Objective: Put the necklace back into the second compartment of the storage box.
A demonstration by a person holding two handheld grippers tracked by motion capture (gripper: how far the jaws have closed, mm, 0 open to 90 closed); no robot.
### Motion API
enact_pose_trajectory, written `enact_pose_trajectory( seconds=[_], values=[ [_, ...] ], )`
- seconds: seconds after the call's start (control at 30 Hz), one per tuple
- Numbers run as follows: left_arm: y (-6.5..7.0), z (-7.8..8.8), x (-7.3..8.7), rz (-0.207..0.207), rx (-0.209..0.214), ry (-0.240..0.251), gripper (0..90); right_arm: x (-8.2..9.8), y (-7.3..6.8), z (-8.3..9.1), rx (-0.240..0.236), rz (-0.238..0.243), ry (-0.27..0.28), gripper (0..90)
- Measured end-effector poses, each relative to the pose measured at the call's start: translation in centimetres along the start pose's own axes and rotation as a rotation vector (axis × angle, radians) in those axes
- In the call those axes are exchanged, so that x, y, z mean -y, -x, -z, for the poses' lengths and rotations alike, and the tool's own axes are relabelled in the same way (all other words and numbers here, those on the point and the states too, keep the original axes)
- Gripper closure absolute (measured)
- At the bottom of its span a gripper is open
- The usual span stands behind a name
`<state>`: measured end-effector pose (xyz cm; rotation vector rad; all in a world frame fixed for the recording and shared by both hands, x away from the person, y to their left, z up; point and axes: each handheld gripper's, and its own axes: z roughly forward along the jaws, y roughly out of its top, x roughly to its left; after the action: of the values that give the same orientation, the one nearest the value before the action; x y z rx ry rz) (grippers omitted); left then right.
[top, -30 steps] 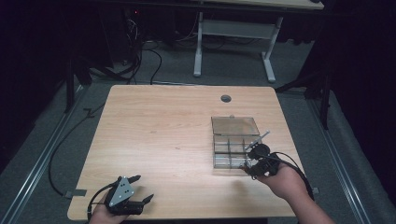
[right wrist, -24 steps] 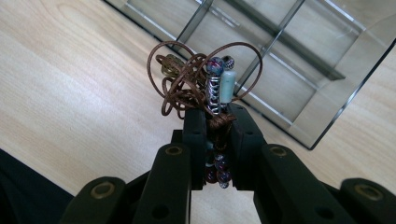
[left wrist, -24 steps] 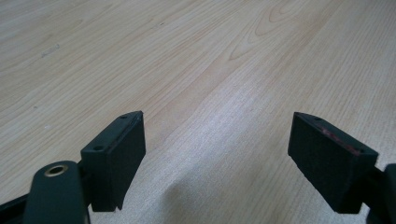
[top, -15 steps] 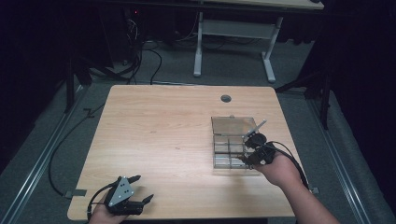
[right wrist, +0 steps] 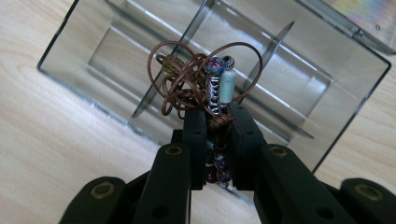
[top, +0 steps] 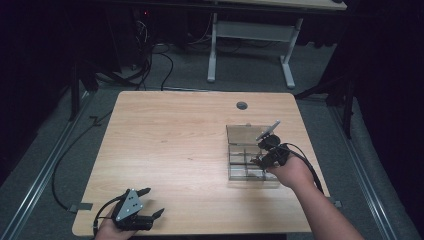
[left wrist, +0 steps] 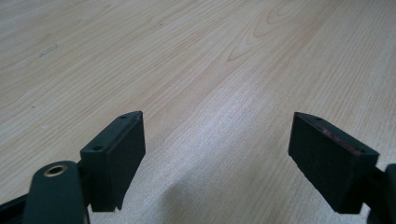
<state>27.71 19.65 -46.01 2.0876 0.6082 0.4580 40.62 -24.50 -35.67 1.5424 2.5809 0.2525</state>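
step: right gripper [right wrist: 218, 135] fingers pinch corded bracelet [right wrist: 205, 79] over box [top: 240, 135] | left gripper [top: 134, 212] fingers spread, on table [top: 175, 130] | next, likely: lower into a compartment, release

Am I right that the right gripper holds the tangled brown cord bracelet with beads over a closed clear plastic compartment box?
Not quite: the clear plastic compartment box is open, as the right gripper view shows. The right gripper does hold the tangled brown cord bracelet with beads over it.

No readable text, label or number anywhere
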Motion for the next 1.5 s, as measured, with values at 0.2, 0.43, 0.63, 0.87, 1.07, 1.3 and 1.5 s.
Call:
enact_pose_trajectory(
  seconds=[0.2,0.43,0.63,0.87,1.07,1.3,1.5],
  values=[
    [0.0,0.0,0.0,0.001,0.003,0.000,19.3,-1.2,0.6,-0.8,0.009,-0.010,0.000,79.9],
    [0.0,0.0,0.0,0.003,0.005,0.004,19.2,-2.6,1.1,-1.7,0.016,-0.011,-0.015,79.9],
    [0.0,0.0,0.0,-0.002,0.010,0.000,19.2,-3.3,0.9,-2.1,0.036,-0.004,-0.022,79.8],
    [0.0,0.0,0.0,-0.004,0.013,0.000,19.2,-4.0,1.2,-3.2,0.062,-0.032,-0.047,79.8],
    [0.0,0.0,0.0,-0.005,0.014,-0.002,19.2,-4.4,1.5,-3.8,0.067,-0.029,-0.058,79.6],
    [0.0,0.0,0.0,-0.007,0.015,-0.002,19.3,-4.6,1.6,-4.2,0.065,-0.031,-0.060,79.4],
    [0.0,0.0,0.0,-0.008,0.015,-0.002,19.3,-4.6,1.5,-4.6,0.059,-0.028,-0.072,79.1]
  ],
)
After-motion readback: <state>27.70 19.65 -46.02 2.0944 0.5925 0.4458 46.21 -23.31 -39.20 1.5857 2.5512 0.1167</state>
